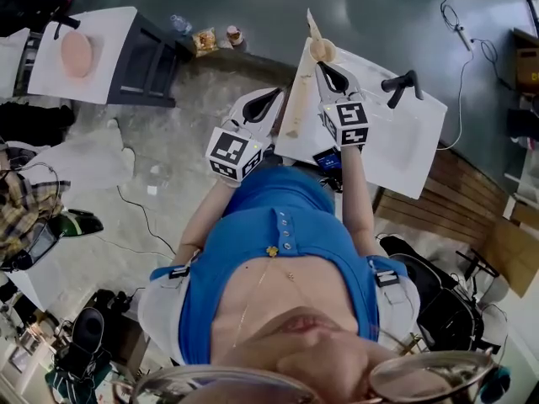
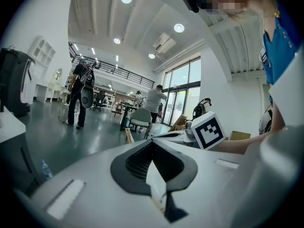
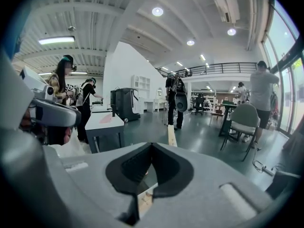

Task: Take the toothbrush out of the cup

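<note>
**A:** Where do we stand on the toothbrush?

**B:** Nothing is done yet, as I read it. The toothbrush still stands in the cup, its handle leaning out toward 11 o'clock. The cup sits at the far corner of the white worktop.

**A:** And your grippers?

**B:** My right gripper has its jaws pressed together with nothing between them. It points at the cup, which lies just off its tips at 12 o'clock; I cannot tell whether they touch. In the right gripper view I see the pale handle rising right behind the closed tips. My left gripper is at 8 o'clock from the right one, off the worktop's edge, its jaws likewise together and empty.

**A:** So what's left?

**B:** All of it, I think. I need to open the right jaws, close them round the handle above the rim, and lift it clear. The cup looks light, so it may tip or come up with the brush. I may want the left gripper to steady it.
</note>
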The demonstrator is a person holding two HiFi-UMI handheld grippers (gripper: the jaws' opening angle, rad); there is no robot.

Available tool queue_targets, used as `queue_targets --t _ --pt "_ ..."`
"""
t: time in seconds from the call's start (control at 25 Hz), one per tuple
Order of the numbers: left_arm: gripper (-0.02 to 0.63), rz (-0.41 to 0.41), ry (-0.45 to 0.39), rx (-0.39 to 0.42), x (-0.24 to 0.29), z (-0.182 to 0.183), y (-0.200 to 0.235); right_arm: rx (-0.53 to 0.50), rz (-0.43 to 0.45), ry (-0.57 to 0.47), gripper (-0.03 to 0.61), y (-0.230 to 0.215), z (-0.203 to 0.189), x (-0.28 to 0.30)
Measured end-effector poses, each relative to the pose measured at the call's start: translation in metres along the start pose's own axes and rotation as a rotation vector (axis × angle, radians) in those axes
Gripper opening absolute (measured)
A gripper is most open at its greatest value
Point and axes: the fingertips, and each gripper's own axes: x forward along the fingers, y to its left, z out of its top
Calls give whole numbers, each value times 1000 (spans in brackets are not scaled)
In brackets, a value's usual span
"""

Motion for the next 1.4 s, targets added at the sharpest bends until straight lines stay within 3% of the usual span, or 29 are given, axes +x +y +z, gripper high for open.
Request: queue_targets --t 0.92,1.0,1.16,1.4 --pt "2 135 -9 -40 -53 -9 48 -17 -63 135 5 -34 -36 62" --pt "2 149 -10 -45 -57 -10 52 -23 -59 156 53 -36 -39 69" --pt "2 174 -9 -57 -64 -13 58 -47 -89 182 64 -46 -41 79" --pt "2 199 -8 -69 -74 -17 63 -63 -117 223 132 -53 -48 93"
